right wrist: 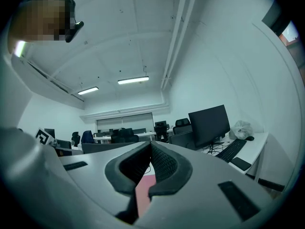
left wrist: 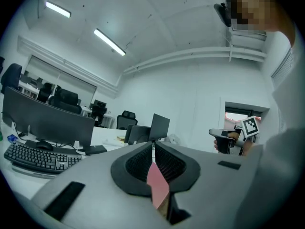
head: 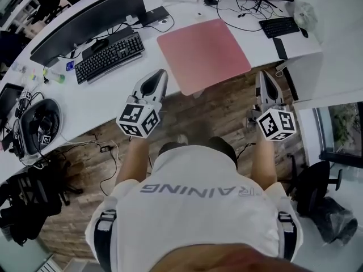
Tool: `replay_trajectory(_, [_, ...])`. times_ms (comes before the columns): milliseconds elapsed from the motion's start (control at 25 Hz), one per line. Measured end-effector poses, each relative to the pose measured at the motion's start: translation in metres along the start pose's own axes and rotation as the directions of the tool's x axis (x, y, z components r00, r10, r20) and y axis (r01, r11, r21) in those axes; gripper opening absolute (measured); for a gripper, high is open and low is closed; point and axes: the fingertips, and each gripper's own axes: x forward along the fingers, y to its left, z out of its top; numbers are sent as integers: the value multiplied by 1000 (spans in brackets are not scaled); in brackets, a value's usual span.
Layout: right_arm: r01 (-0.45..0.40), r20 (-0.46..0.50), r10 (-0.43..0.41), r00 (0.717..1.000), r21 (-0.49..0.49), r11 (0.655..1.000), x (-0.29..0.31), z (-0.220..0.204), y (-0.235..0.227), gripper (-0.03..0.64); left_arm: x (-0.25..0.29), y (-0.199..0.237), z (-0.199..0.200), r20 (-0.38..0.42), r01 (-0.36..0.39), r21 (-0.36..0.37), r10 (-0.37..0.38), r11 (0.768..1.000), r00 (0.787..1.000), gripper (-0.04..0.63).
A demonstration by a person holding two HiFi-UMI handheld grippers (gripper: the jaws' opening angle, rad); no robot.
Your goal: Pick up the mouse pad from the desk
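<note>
Grey padded jaws are pressed tight together on the left gripper [left wrist: 153, 146], nothing caught between them, only a sliver of pink showing through the gap below the tips. Same story on the right gripper [right wrist: 150, 144]: jaws closed flush, empty, a patch of pink behind them. From the head view both tools point level toward the desk, each with its marker cube nearest the person; the left cube [head: 139, 119] sits over the desk's edge, the right cube [head: 277, 123] over the wooden floor [head: 227, 103]. The pink mouse pad [head: 204, 54] lies flat on the white desk [head: 96, 103], ahead of and between the two grippers, its near corner hanging just over the curved front edge, and neither gripper touches it. To the pad's left there's a black keyboard [head: 110, 55] with a dark monitor [head: 85, 13] behind it. Further left, a headset [head: 39, 123] rests near the desk's end among cables. To the right, past the pad, a second keyboard [head: 279, 26] and a tangle of black leads. An office chair [head: 317, 186] stands on the floor at the right. The gripper views open onto a white-walled office, strip lights [left wrist: 109, 42] on the ceiling, with more chairs and screens in rows.
</note>
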Motion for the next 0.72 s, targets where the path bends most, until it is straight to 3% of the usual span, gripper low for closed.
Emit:
replay_trajectory(320, [-61,-45,60,997,-21,998,52,-16,-6,18,20,29,-3,12,-60,-16,60,998,998,43])
replay_trajectory(720, [-191,-77,190,979,-12,981,147,-18,-61,18,84,45,11,20,-204,-4,204,979,979,43])
